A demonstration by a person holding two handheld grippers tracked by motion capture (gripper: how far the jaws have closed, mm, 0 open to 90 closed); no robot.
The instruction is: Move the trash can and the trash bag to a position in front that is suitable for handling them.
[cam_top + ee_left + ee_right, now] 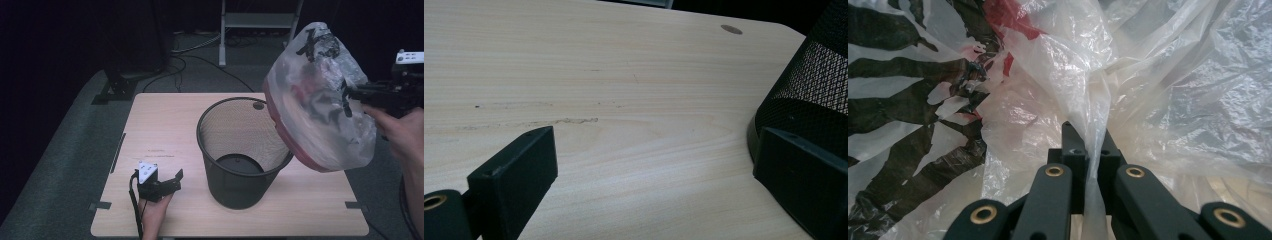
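Dark floor and black backdrop surround our work surface; cables and a metal stand base lie on the floor beyond the far edge. We note the table [160, 125], light wood with rounded corners, with wide bare room on its left half and along the near edge.

We record the plastic bag [320, 100], translucent white with black and red print and a reddish rim, as the largest item. It hangs in the air, tilted, over the right rear part of the table, its lower edge just beside the bin's right rim and overlapping it in the high view; contact cannot be judged.

Next, the mesh bin [240, 150] stands upright right of centre, mouth open, well clear of the table edges.

Our right gripper [350, 94] comes in from the right, held level and above the table by the right hand [400, 132]. In the right gripper view its jaws are clenched on a fold of the bag film [1093, 125].

Our left gripper [172, 181] rests low at the near left, held by the left hand [155, 210]. Its jaws stand wide apart, released, with bare wood between them and the bin wall [819, 80] just beside one jaw.
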